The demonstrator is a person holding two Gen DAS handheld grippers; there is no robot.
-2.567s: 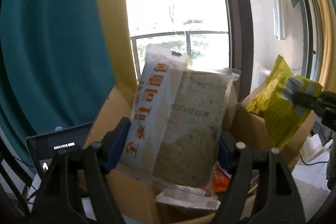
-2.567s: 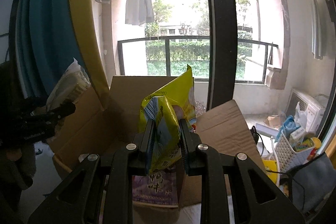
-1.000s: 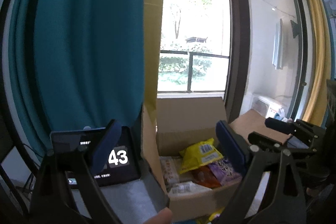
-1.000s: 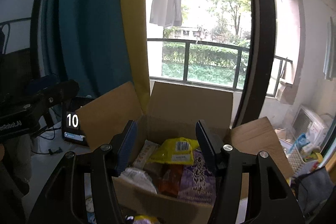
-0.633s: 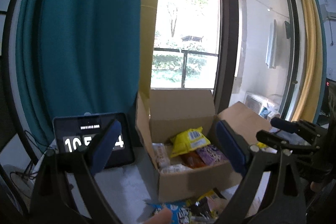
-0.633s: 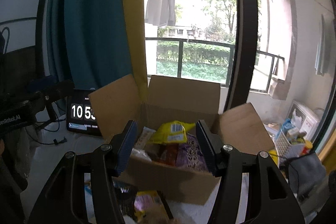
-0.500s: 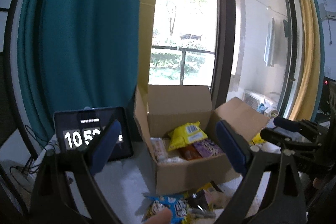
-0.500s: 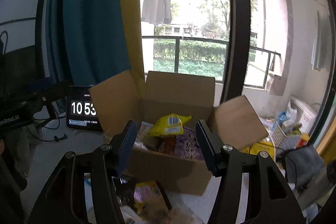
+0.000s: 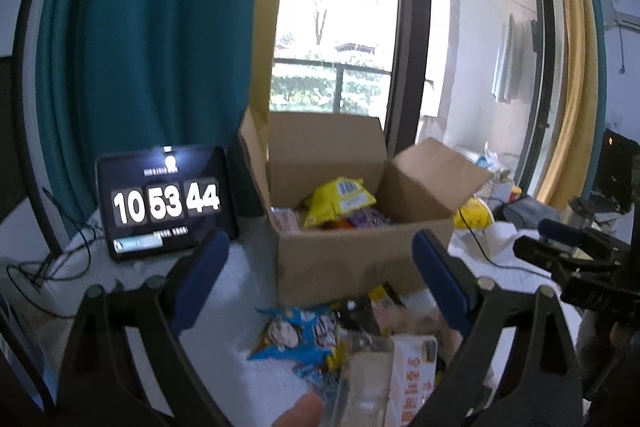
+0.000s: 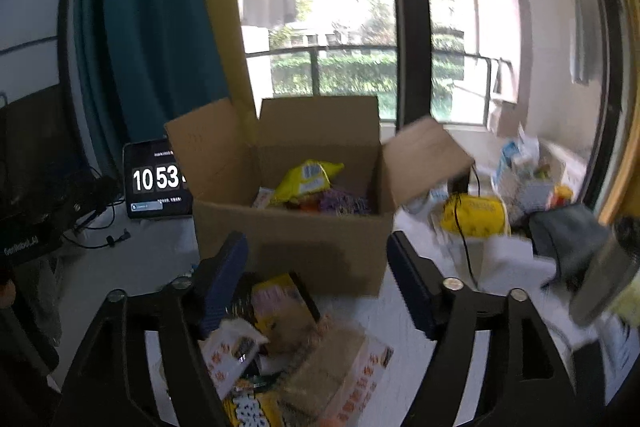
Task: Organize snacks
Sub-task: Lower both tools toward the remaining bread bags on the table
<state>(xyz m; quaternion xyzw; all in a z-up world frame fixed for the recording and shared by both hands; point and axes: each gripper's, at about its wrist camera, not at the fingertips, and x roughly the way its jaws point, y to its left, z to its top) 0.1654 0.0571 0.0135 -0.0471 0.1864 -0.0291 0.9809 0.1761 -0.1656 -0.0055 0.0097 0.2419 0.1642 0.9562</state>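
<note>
An open cardboard box (image 9: 352, 259) stands on the white table and also shows in the right wrist view (image 10: 292, 235). Inside it lie a yellow snack bag (image 9: 340, 201), a purple pack (image 9: 368, 217) and others; the yellow bag also shows in the right wrist view (image 10: 308, 179). Loose snacks lie in front of the box: a blue pack (image 9: 300, 335), an orange-and-white cracker pack (image 9: 412, 375), and a pile (image 10: 296, 347) in the right wrist view. My left gripper (image 9: 320, 279) is open and empty. My right gripper (image 10: 316, 275) is open and empty above the pile.
A tablet clock (image 9: 164, 207) stands left of the box, with cables (image 9: 52, 267) beside it. A yellow bag (image 10: 476, 215), a basket of items (image 10: 528, 171) and dark cloth (image 10: 568, 235) lie to the right. Curtains and a window are behind.
Both grippers let their snacks go into the box, then drew back and tilted down; the loose snack pile in front of the box has come into view.
</note>
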